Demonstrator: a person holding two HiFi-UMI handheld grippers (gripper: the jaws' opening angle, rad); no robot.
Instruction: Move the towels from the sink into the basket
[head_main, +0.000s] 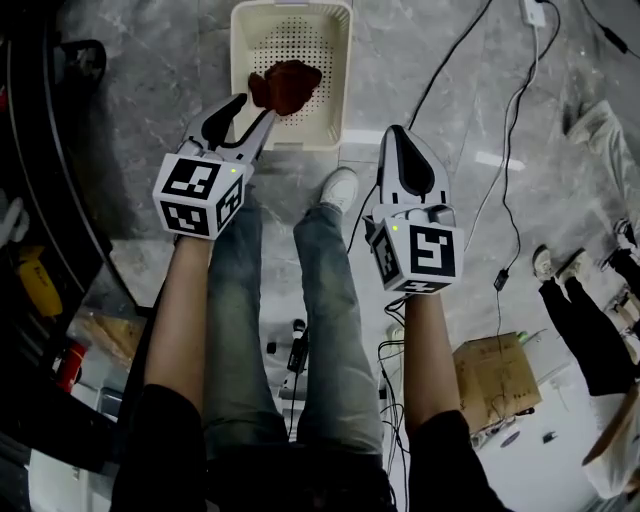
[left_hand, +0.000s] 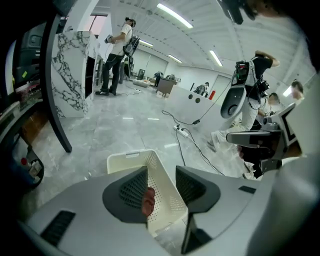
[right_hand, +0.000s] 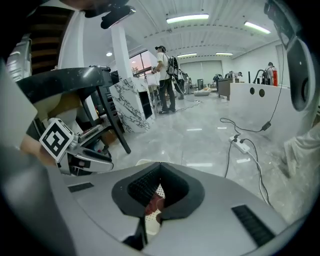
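**Head view.** The cream basket (head_main: 238, 50) stands on the grey floor (head_main: 150, 100), in front of the person's feet. One dark red towel (head_main: 285, 85) is inside its outline, toward the near wall, and I see nothing else in it. The left hand-held gripper (head_main: 257, 106) reaches over the near rim with its jaws released and apart. Its tips are just beside the towel, and I cannot tell whether the cloth touches one of them. The right hand-held gripper (head_main: 396, 135) hangs outside the basket, at its right, with the jaws clenched together on nothing. The sink is not in this view.

**Left gripper view.** The left hand-held gripper (left_hand: 161, 175) has its jaws well apart and no cloth is between them. Through the gap I see the basket (left_hand: 125, 162) with its perforated wall, and a small part of the towel (left_hand: 148, 200) low against that wall. I judge that this towel is delivered, so the step in hand is to draw the gripper away. To do it well, keep the jaws wide and lift straight up and back, so that no pad drags the cloth over the rim. First check that no corner hangs outside.

**Right gripper view.** The right hand-held gripper (right_hand: 160, 167) has its jaws closed tip to tip. Below the tips a little of the towel (right_hand: 155, 204) and the basket (right_hand: 151, 224) shows, far behind the jaws and not held.
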